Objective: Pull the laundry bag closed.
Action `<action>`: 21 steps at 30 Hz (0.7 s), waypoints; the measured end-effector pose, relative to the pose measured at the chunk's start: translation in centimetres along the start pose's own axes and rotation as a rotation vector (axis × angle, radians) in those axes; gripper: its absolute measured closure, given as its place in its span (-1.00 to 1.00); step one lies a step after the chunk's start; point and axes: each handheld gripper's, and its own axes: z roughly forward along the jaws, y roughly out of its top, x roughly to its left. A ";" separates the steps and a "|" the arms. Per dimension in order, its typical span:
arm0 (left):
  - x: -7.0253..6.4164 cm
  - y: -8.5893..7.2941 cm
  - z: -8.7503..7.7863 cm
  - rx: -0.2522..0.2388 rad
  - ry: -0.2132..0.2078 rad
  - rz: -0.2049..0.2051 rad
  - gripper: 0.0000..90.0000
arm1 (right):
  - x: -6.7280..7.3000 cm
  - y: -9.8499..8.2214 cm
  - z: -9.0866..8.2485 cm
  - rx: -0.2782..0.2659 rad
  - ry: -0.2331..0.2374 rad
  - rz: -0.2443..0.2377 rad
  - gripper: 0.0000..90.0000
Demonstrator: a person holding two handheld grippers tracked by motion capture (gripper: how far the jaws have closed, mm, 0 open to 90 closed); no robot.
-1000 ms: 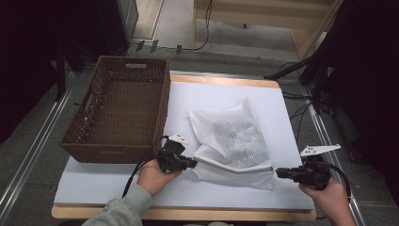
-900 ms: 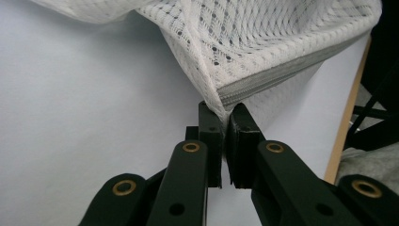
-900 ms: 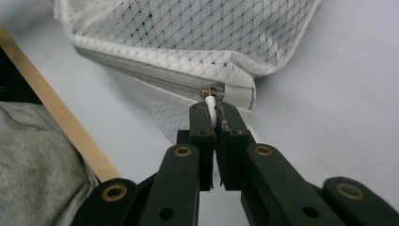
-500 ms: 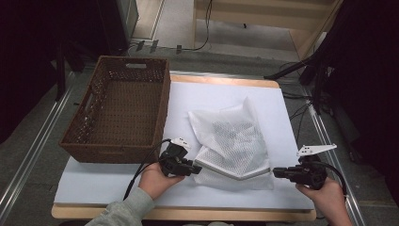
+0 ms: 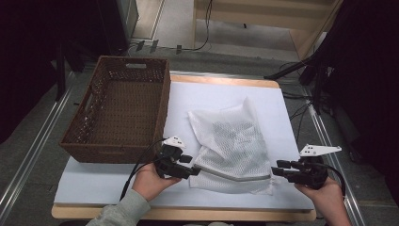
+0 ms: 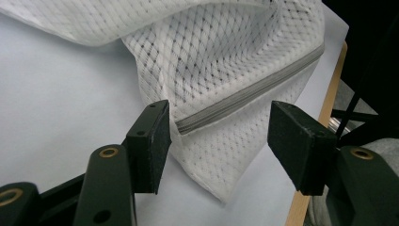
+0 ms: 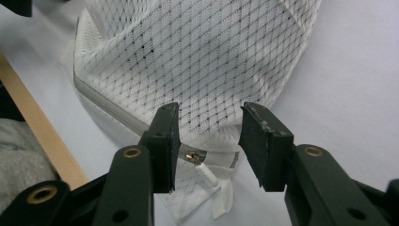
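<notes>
Paper (image 5: 221, 96), smooth and white, covers the wooden table (image 5: 226, 81). At its left edge stands a deep rectangular basket (image 5: 123, 113) of dark woven wicker. The crumpled white mesh bag (image 5: 233, 141) lies mid-sheet, something dark blurred inside, its grey zipper (image 5: 233, 176) along the near edge. The left gripper (image 5: 194, 165) and right gripper (image 5: 276, 168) flank the zipper ends, jaws just opened wide, pads clear of the mesh; the small pull tab (image 7: 203, 172) lies between the right jaws.

Probably a lab: paper-covered table (image 5: 226, 94), floor rails (image 5: 28, 155), trailing cables (image 5: 207, 28), dark surroundings.
</notes>
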 end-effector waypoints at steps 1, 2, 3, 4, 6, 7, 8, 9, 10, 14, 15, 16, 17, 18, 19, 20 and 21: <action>-0.1 0.0 -0.2 -0.002 0.010 0.006 -0.12 | 0.0 0.0 0.0 -0.003 -0.004 -0.004 0.25; -0.1 0.0 -0.4 -0.006 0.011 0.009 -0.12 | 0.0 0.0 0.0 -0.008 -0.008 -0.009 0.23; -0.2 -0.1 -0.5 -0.009 0.014 0.011 -0.12 | 0.0 0.0 0.0 -0.013 -0.012 -0.014 0.19; -0.2 -0.1 -0.7 -0.011 0.014 0.011 -0.12 | 0.0 0.0 0.1 -0.017 -0.017 -0.014 0.17; -0.3 -0.2 -1.1 -0.018 0.029 0.017 -0.11 | 0.0 0.1 0.0 -0.030 -0.028 -0.019 0.12; -0.3 -0.2 -1.1 -0.018 0.029 0.017 -0.11 | 0.0 0.1 0.0 -0.037 -0.033 -0.022 0.09; -0.4 -0.2 -1.5 -0.013 0.045 0.027 -0.11 | -0.1 0.1 0.0 -0.042 -0.037 -0.021 0.08; -0.4 -0.3 -1.7 -0.017 0.046 0.028 -0.11 | -0.1 0.1 0.0 -0.046 -0.043 -0.019 0.06; -0.4 -0.4 -2.0 -0.020 0.049 0.024 -0.10 | -0.2 0.1 0.0 -0.049 -0.050 -0.019 0.04; -0.3 -0.6 -2.7 -0.026 0.069 0.026 -0.07 | -0.4 0.1 -0.1 -0.068 -0.072 -0.012 0.01; -0.4 -0.7 -2.9 -0.028 0.079 0.026 -0.06 | -0.5 0.1 0.0 -0.071 -0.076 -0.010 0.00; -0.4 -0.7 -3.1 -0.031 0.083 0.029 -0.06 | -0.5 0.1 0.0 -0.072 -0.079 -0.010 0.00; -0.4 -0.8 -3.3 -0.031 0.091 0.037 -0.06 | -0.6 0.1 0.0 -0.074 -0.086 -0.012 -0.01; -0.4 -0.9 -3.5 -0.033 0.096 0.038 -0.06 | -0.6 0.1 0.0 -0.073 -0.091 -0.012 -0.01; -0.4 -1.0 -3.6 -0.034 0.101 0.042 -0.06 | -0.6 0.1 0.1 -0.074 -0.099 -0.016 -0.01; -0.4 -1.1 -3.7 -0.033 0.108 0.050 -0.07 | -0.6 0.1 0.1 -0.075 -0.103 -0.018 -0.01; -0.4 -1.2 -3.8 -0.030 0.112 0.055 -0.08 | -0.7 0.1 0.2 -0.075 -0.102 -0.018 -0.02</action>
